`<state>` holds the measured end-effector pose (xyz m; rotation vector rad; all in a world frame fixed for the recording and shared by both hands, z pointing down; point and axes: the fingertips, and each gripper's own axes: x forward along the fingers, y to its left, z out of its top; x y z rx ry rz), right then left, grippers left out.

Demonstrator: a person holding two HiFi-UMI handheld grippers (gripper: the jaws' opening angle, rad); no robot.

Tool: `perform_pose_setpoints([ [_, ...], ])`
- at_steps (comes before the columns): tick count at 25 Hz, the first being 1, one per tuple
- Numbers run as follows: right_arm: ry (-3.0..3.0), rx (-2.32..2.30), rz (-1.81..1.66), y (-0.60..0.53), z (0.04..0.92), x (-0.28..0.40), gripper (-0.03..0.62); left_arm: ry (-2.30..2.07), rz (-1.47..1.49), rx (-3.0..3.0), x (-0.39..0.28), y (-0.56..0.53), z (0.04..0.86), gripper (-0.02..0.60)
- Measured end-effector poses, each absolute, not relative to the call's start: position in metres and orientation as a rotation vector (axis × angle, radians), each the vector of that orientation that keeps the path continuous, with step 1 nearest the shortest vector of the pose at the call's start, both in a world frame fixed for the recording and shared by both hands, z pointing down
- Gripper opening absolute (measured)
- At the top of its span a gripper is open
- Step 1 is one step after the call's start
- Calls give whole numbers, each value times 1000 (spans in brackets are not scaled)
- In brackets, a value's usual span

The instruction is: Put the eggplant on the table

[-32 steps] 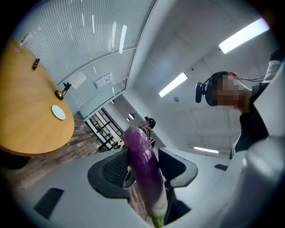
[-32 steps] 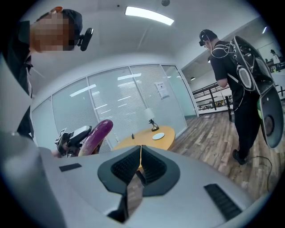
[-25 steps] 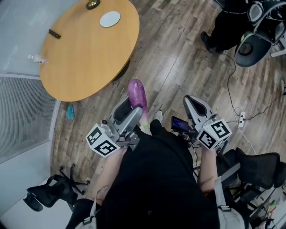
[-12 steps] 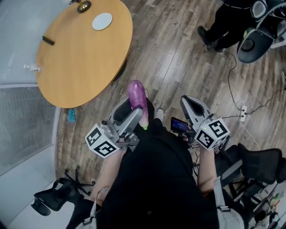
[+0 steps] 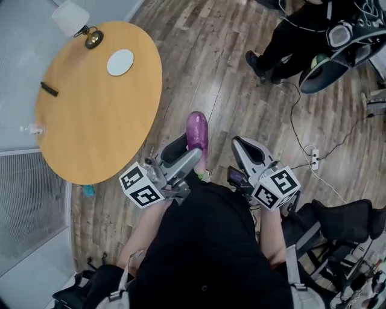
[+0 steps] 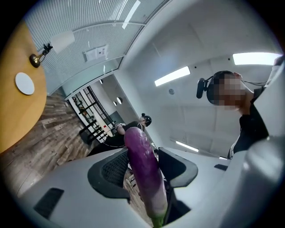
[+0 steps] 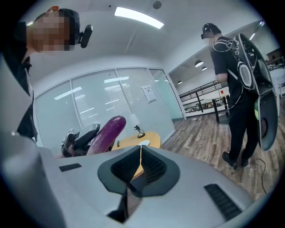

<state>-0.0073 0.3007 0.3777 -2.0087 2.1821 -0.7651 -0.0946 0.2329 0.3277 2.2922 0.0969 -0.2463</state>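
The left gripper (image 5: 188, 152) pinches the eggplant (image 5: 197, 130) lengthwise, tip forward, off to the right of the table (image 5: 96, 127) and not over it; the right gripper (image 5: 244, 148), farther away, is pressed together on nothing.

**Q:** What makes up the floor and furniture?

**A:** Plank floor (image 5: 217, 72), grey-brown, with boards running diagonally in the head view. Round wooden table (image 5: 96, 127) at upper left. It bears a white plate (image 5: 120, 62), a lamp (image 5: 69, 17) with a white shade at its far edge, and a dark bar (image 5: 49, 89). Black chair (image 5: 341, 223) at lower right. Power strip (image 5: 313, 158) on the floor near it.

**Q:** And the walls and light?

**A:** Frosted glass wall (image 7: 102, 107) behind the table, carrying a paper notice (image 7: 148, 94). Ribbed panel (image 5: 27, 211) at lower left. White ceiling (image 6: 200, 44) with strip lights (image 6: 171, 76), lit. Dark railing (image 7: 200, 106) in the distance.
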Motion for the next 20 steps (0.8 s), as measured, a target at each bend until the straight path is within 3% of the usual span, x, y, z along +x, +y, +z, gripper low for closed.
perform_pose_setpoints([
  [6,2162,-2079,-712,263,359,16,18,210,-284,2331,-62,192,304,225],
  [20,2202,-2045,-730,183,366,27,20,83,-264,2319,-73,117,327,225],
])
